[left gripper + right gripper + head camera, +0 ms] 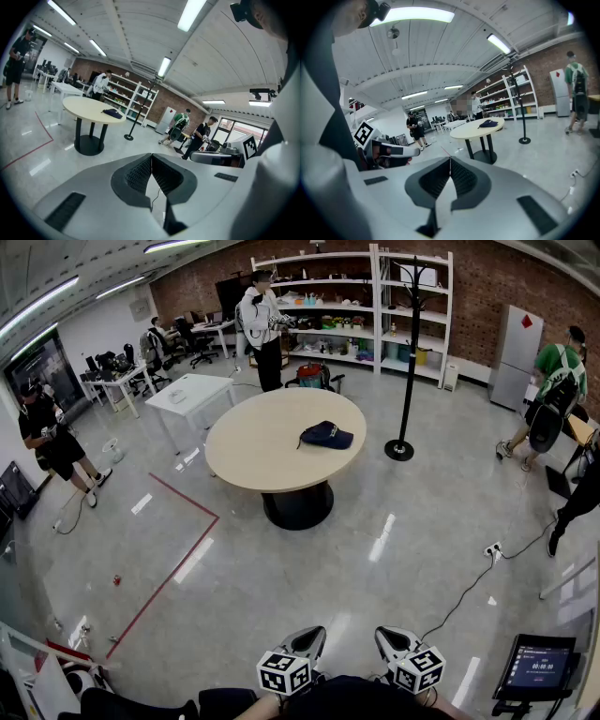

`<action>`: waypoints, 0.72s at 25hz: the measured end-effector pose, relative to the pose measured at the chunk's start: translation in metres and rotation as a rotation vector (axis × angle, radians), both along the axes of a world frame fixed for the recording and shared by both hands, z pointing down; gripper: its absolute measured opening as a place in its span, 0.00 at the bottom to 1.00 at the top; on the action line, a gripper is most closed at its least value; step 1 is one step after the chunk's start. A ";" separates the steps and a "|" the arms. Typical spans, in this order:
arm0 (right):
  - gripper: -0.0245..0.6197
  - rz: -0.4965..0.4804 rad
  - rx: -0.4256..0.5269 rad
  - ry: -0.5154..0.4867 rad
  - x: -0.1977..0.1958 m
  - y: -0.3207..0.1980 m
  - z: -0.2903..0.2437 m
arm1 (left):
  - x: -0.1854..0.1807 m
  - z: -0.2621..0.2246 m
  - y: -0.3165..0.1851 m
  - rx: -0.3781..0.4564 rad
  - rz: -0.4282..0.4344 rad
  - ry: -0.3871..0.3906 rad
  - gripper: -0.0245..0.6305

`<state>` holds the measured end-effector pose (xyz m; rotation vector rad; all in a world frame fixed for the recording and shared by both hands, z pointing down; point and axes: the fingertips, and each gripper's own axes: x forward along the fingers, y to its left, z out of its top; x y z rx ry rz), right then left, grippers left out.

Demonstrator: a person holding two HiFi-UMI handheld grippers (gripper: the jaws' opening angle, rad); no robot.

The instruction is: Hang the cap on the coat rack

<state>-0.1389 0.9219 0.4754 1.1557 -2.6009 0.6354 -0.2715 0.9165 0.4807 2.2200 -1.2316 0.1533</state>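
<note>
Sitting near table [253, 451] right edge, cap [325, 435], coat rack [406, 362] standing apart

Shelf items [342, 323] — too small to name, tablet [539, 667] print illegible

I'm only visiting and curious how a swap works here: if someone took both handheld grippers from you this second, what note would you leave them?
Left gripper: shut, empty, held low close to the body.
Right gripper: shut, empty, beside the left one.
Cap: lying on the round table, well ahead across the floor, nothing touching it.
Coat rack: standing on the floor just right of the table, no cap on it.
Done: nothing yet.
Left: walk to the table, grip the cap, carry it to the rack and hang it on a hook.
</note>
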 end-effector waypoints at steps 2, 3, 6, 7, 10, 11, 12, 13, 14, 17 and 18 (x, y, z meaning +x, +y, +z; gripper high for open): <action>0.05 -0.004 -0.001 0.004 -0.002 0.002 0.001 | 0.000 0.001 0.001 -0.002 0.005 0.002 0.05; 0.05 -0.005 -0.001 0.006 -0.003 0.003 0.001 | 0.000 0.001 0.001 -0.004 0.006 0.004 0.05; 0.05 -0.008 0.000 0.020 -0.006 0.004 0.001 | -0.003 0.003 0.001 -0.007 0.002 0.018 0.05; 0.05 -0.008 0.001 0.025 -0.006 0.003 0.001 | -0.004 0.002 0.000 -0.006 0.001 0.024 0.05; 0.05 -0.004 0.004 0.043 -0.008 0.001 -0.001 | -0.004 0.004 -0.002 -0.005 0.004 0.040 0.05; 0.05 -0.002 0.006 0.048 -0.007 0.001 -0.002 | -0.003 0.004 -0.002 -0.005 0.007 0.044 0.05; 0.05 0.002 0.007 0.053 -0.005 0.001 -0.003 | -0.002 0.003 -0.003 -0.006 0.009 0.047 0.05; 0.05 0.006 0.008 0.056 -0.004 0.000 -0.004 | -0.001 0.003 -0.003 -0.006 0.011 0.049 0.05; 0.05 0.010 0.007 0.056 -0.004 0.000 -0.006 | -0.001 0.001 -0.004 -0.007 0.012 0.051 0.05; 0.05 0.020 -0.012 0.053 -0.012 0.002 -0.005 | -0.011 0.000 -0.001 -0.008 0.011 0.053 0.05; 0.05 0.022 -0.018 0.054 -0.017 0.004 -0.004 | -0.017 0.001 0.002 -0.010 0.008 0.053 0.05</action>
